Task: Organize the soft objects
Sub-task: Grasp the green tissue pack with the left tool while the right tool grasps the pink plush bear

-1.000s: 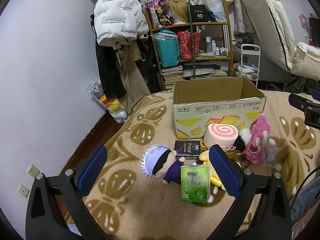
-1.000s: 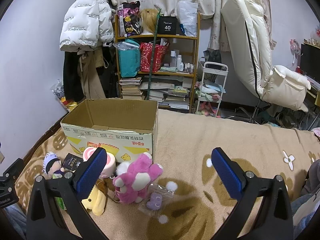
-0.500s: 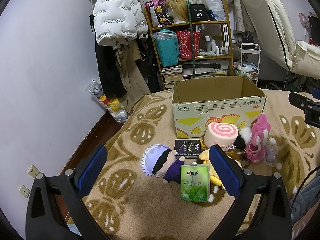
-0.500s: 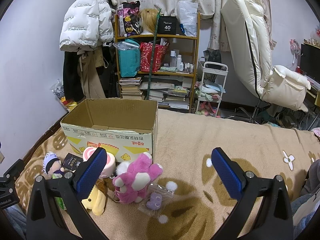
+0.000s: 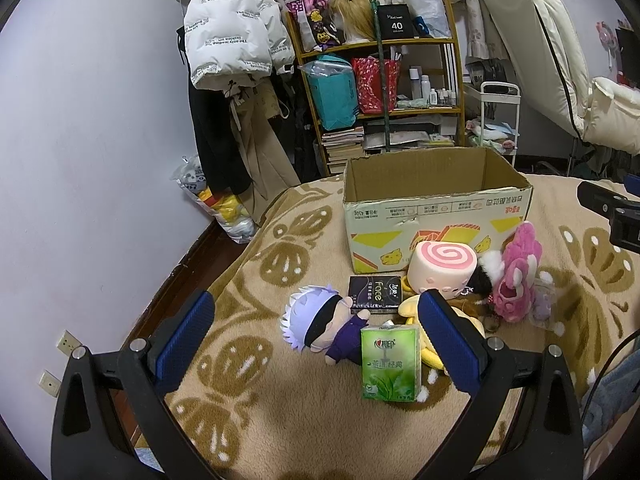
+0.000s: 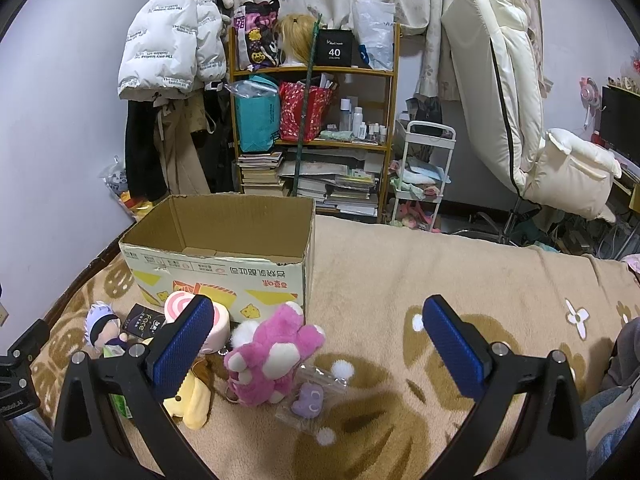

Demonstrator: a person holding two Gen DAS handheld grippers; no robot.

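Note:
An open, empty cardboard box [image 5: 436, 212] [image 6: 224, 264] stands on the tan blanket. In front of it lie a white-haired doll [image 5: 320, 322] [image 6: 100, 326], a pink swirl cushion [image 5: 444, 266] [image 6: 218, 320], a pink plush [image 5: 516, 272] [image 6: 272, 354], a yellow plush [image 5: 432, 344] [image 6: 192, 400], a green tissue pack [image 5: 390, 364], a black tissue pack [image 5: 374, 288] and a bagged purple charm [image 6: 308, 398]. My left gripper [image 5: 316, 340] is open above the doll. My right gripper [image 6: 316, 344] is open above the pink plush. Both are empty.
A cluttered shelf [image 6: 312, 132] and hanging coats [image 5: 232, 64] stand behind the bed. A white folded mattress [image 6: 500, 92] leans at the right. The bed edge drops to the floor at the left [image 5: 208, 248]. Open blanket [image 6: 460, 272] lies right of the box.

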